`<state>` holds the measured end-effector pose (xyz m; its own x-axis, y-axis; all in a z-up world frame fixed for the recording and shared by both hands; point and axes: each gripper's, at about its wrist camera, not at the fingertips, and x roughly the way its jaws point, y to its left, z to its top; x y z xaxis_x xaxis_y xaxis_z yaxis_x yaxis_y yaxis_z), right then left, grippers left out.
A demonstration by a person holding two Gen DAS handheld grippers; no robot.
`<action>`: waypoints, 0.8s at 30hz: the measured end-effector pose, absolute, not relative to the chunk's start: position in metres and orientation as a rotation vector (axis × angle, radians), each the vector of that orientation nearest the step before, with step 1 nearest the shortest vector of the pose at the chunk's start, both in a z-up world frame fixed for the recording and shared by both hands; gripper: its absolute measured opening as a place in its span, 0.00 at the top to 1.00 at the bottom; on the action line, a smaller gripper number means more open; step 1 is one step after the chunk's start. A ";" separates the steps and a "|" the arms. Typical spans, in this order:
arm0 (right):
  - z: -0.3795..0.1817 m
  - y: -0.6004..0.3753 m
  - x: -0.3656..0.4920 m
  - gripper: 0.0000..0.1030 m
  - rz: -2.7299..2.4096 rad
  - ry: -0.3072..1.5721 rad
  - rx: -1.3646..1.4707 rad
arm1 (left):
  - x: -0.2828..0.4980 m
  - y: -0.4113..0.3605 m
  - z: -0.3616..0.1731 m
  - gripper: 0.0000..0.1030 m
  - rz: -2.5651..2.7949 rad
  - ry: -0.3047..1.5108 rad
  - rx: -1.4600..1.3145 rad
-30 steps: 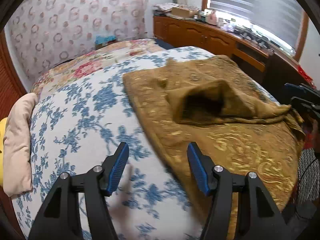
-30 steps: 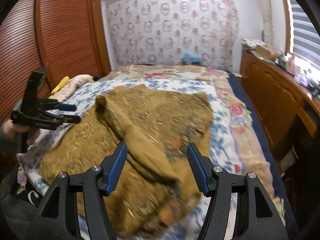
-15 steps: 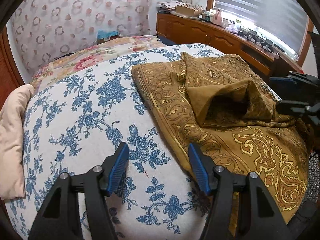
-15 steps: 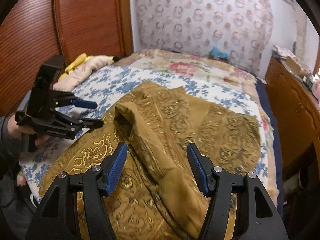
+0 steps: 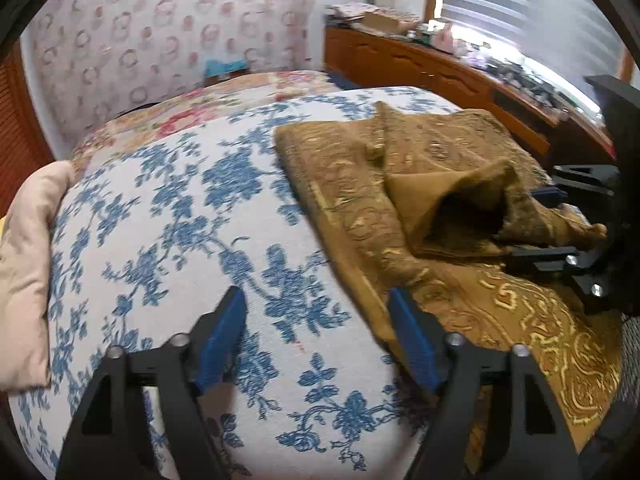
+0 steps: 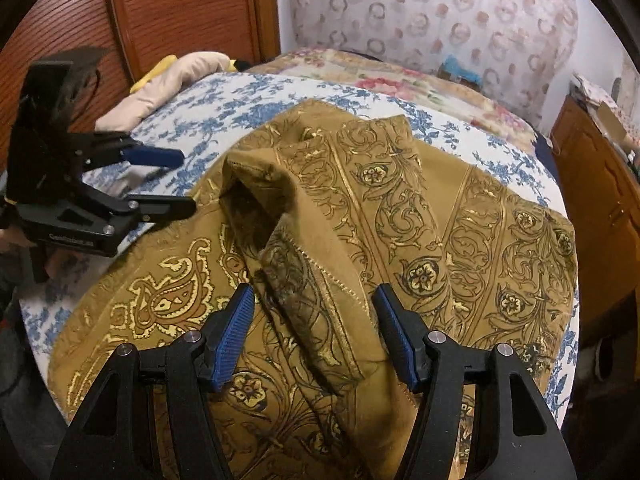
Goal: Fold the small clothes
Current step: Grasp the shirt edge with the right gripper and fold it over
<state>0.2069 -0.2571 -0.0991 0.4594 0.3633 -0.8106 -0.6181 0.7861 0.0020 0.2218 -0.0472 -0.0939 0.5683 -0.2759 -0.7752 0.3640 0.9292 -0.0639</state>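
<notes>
A mustard-brown cloth with gold paisley print [image 6: 400, 216] lies spread on the bed, with a raised, tunnel-like fold [image 6: 304, 240] running down its middle; it also shows in the left wrist view [image 5: 460, 208]. My left gripper [image 5: 316, 340] is open and empty, low over the bedspread at the cloth's left edge; it also shows in the right wrist view [image 6: 176, 184]. My right gripper [image 6: 314, 336] is open, its fingers either side of the fold's near end, not closed on it. It shows at the right of the left wrist view [image 5: 560, 224].
The bed has a white bedspread with blue flowers [image 5: 168, 208] and a floral blanket beyond [image 5: 224, 100]. A beige pillow [image 5: 28, 248] lies at the left edge. A wooden dresser [image 5: 440, 68] runs along the right, a wooden wardrobe [image 6: 172, 12] on the left.
Both grippers have moved closer to the cloth. The right gripper came down over the raised fold. The left gripper shifted toward the cloth's left edge.
</notes>
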 end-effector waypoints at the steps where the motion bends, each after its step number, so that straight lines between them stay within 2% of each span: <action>1: -0.099 -0.258 0.207 0.38 0.618 0.912 -0.312 | 0.223 -0.046 -0.094 0.21 -0.370 0.894 0.098; 3: -0.099 -0.258 0.208 0.39 0.615 0.912 -0.314 | 0.222 -0.046 -0.095 0.21 -0.367 0.893 0.101; 6: -0.099 -0.256 0.207 0.47 0.596 0.907 -0.351 | 0.222 -0.047 -0.095 0.21 -0.362 0.894 0.100; 8: -0.098 -0.256 0.208 0.60 0.581 0.901 -0.374 | 0.221 -0.048 -0.095 0.20 -0.358 0.894 0.100; 11: -0.093 -0.263 0.211 0.87 0.579 0.896 -0.374 | 0.221 -0.048 -0.096 0.20 -0.355 0.894 0.100; 16: -0.074 -0.289 0.223 0.93 0.532 0.847 -0.290 | 0.221 -0.048 -0.096 0.20 -0.355 0.894 0.101; 24: -0.063 -0.365 0.263 0.94 0.309 0.819 -0.172 | 0.221 -0.048 -0.096 0.20 -0.355 0.894 0.100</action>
